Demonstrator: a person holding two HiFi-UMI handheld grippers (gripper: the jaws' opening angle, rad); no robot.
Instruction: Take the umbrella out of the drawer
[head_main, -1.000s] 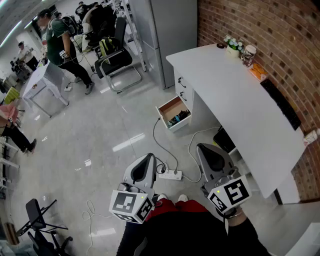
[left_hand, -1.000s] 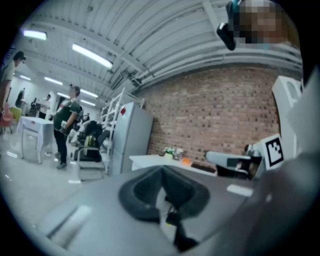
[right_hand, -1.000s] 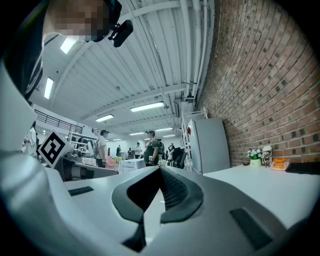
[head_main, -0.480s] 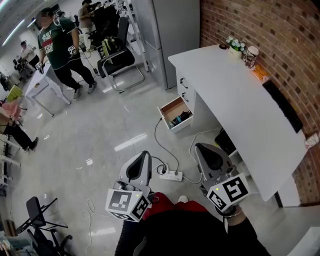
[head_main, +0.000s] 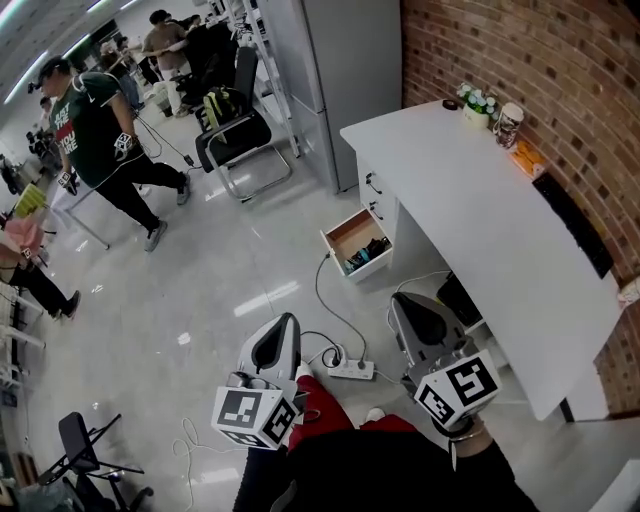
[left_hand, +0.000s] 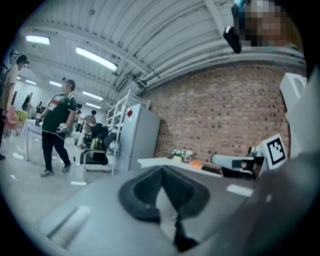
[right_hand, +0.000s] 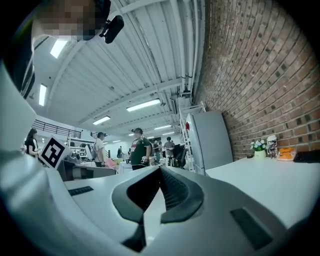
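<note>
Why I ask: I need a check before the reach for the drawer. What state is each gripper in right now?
Left gripper: closed, holding nothing.
Right gripper: closed, holding nothing.

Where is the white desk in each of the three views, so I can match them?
Head view: the white desk runs from upper centre to lower right.
Left gripper view: a thin white strip at mid-height, near centre.
Right gripper view: a broad white surface at lower right.
Shared landmark: the tall grey cabinet beside the desk's far end.
</note>
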